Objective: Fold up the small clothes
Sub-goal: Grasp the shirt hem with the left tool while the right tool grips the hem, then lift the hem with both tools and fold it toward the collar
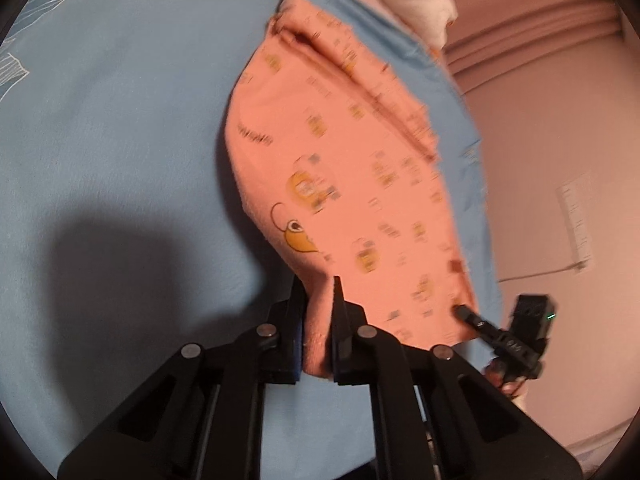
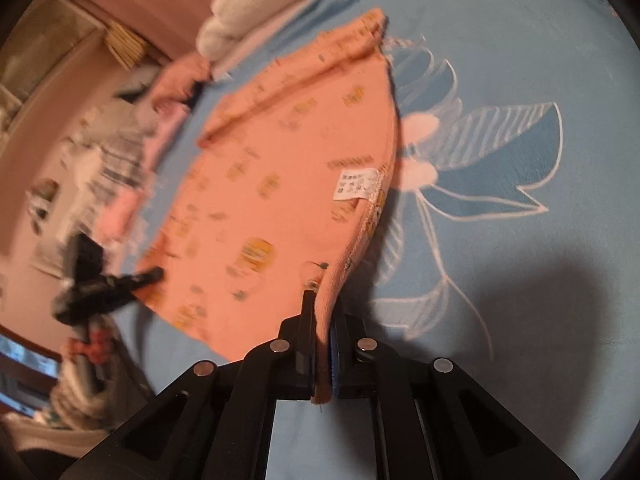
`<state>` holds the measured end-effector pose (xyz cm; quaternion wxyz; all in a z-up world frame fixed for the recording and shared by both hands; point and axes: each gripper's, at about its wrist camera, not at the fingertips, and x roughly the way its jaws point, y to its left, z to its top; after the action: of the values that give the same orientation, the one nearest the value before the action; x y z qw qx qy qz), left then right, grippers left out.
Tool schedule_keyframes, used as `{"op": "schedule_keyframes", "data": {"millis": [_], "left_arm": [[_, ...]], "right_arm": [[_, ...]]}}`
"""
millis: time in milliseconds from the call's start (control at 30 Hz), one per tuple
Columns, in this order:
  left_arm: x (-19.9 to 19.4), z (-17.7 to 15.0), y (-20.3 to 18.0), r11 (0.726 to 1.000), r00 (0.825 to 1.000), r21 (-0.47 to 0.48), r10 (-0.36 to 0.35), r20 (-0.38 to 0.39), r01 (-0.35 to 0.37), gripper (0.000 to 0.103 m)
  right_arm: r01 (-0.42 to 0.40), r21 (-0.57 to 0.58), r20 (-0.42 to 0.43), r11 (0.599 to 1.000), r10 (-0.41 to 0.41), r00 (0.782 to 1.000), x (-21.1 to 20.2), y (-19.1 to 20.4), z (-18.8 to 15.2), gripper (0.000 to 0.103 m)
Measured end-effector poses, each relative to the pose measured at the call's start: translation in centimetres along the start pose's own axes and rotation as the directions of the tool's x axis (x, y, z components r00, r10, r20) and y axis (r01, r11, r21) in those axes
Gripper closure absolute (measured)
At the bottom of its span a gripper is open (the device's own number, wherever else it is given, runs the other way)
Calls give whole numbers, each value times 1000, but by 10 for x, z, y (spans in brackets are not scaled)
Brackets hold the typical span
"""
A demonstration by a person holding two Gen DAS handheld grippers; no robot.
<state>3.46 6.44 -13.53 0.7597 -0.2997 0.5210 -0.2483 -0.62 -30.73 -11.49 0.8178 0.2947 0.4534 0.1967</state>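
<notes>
A small salmon-pink garment point(image 1: 344, 168) printed with yellow cartoon figures lies spread on a light blue bed sheet point(image 1: 120, 140). My left gripper point(image 1: 319, 292) is shut on its near corner, the cloth pinched between the black fingers. In the right wrist view the same garment point(image 2: 280, 184) shows a white care label point(image 2: 357, 185) by its right edge. My right gripper point(image 2: 322, 308) is shut on the other near corner. Each view catches the other gripper at the garment's opposite corner: the right gripper point(image 1: 464, 312) and the left gripper point(image 2: 154, 274).
The sheet bears a white and pink flower drawing point(image 2: 472, 152). A white folded cloth point(image 2: 256, 4) and more pink and striped clothes point(image 2: 132, 152) lie at the bed's far edge. Beyond the edge is a pinkish wall point(image 1: 560, 140).
</notes>
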Motion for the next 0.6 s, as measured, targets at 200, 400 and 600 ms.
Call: {"op": "schedule_keyframes", "data": {"millis": [200,400,600], "left_arm": [[-16,15,-9,985,984,-39,-164,64,167,95],[-22,28,-22,973,970,-33,-224,93,228,96],[-30,53,-32,974,967,-4,-223,123,225,96]], "right_arm": [[-208,60,126,976,199,972,-20,-1,15,96],[-274,46,166,961,263,950,-23,11,28,96],[-299,-2,197,954,293,936,-25,23,49,96]]}}
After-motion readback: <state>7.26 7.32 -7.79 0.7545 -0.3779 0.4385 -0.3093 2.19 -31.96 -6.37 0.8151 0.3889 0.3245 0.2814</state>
